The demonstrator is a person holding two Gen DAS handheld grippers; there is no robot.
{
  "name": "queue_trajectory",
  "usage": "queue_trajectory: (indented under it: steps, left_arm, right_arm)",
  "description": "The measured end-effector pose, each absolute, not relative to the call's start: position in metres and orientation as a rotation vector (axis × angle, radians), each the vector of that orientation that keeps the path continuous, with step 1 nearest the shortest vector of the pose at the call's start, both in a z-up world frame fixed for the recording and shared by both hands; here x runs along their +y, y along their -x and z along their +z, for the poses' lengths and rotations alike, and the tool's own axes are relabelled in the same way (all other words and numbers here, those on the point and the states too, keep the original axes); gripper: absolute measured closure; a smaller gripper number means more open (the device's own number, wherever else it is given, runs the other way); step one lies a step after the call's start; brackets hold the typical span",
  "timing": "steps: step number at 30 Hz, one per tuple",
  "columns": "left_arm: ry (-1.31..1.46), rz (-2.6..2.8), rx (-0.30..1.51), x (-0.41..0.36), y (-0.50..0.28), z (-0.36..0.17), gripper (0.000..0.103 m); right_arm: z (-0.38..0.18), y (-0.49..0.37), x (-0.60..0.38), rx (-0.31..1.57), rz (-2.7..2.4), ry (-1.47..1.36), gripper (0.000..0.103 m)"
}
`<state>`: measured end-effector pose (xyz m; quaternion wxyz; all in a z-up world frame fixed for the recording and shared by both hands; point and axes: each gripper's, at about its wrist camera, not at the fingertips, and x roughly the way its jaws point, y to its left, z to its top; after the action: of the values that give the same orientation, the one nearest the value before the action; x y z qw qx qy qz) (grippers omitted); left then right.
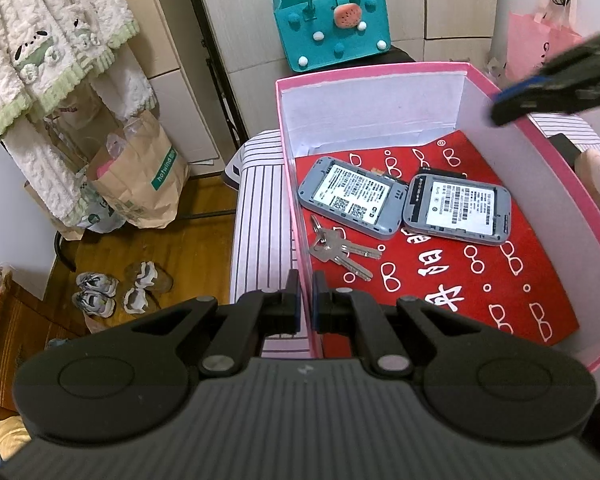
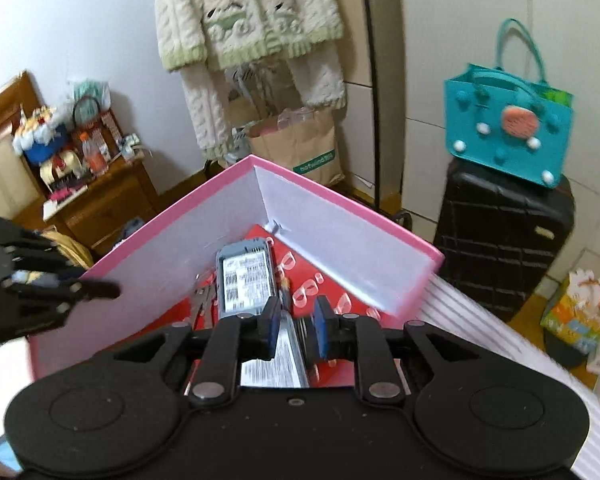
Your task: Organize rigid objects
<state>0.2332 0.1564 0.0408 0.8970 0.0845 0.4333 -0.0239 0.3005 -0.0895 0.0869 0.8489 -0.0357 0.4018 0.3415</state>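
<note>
A pink box with white inner walls and a red patterned liner stands on a striped surface. Inside lie two grey devices with white labels side by side and a bunch of keys. My left gripper is shut on the box's near-left wall. My right gripper hovers above the box, jaws a little apart with nothing between the pads; it also shows in the left wrist view over the right rim. One device lies below it.
A teal felt bag sits on a black suitcase behind the box. Brown paper bags, hanging fleece clothes and shoes are at the left on the wood floor. A round beige object lies right of the box.
</note>
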Motion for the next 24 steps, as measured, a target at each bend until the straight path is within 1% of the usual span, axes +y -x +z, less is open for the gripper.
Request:
queue_trajectory:
  steps: [8,13,16,19,22,24]
  left_arm:
    - [-0.156,-0.035,0.890,0.157,-0.233,0.039,0.099]
    - [-0.159,-0.025,0.886,0.156,-0.232,0.039,0.099]
    - [-0.159,-0.018,0.886,0.155,-0.232,0.039,0.098]
    - [-0.163,-0.013,0.888,0.154,-0.233,0.039,0.098]
    - [-0.163,-0.009,0.892,0.154,-0.232,0.038,0.098]
    - [-0.156,-0.009,0.901,0.155,-0.232,0.037,0.098]
  right_arm:
    - [0.089,-0.234,-0.168,0.787,0.625,0.052,0.073]
    - [0.070,-0.204,-0.207,0.772,0.540,0.065,0.072]
    - [0.058,-0.191,-0.225,0.771,0.487,0.065,0.068]
    - [0.045,-0.183,-0.240,0.780,0.446,0.059,0.067]
    - [0.032,-0.180,-0.250,0.795,0.400,0.055,0.063]
    - [0.022,-0.177,-0.255,0.812,0.365,0.061,0.062]
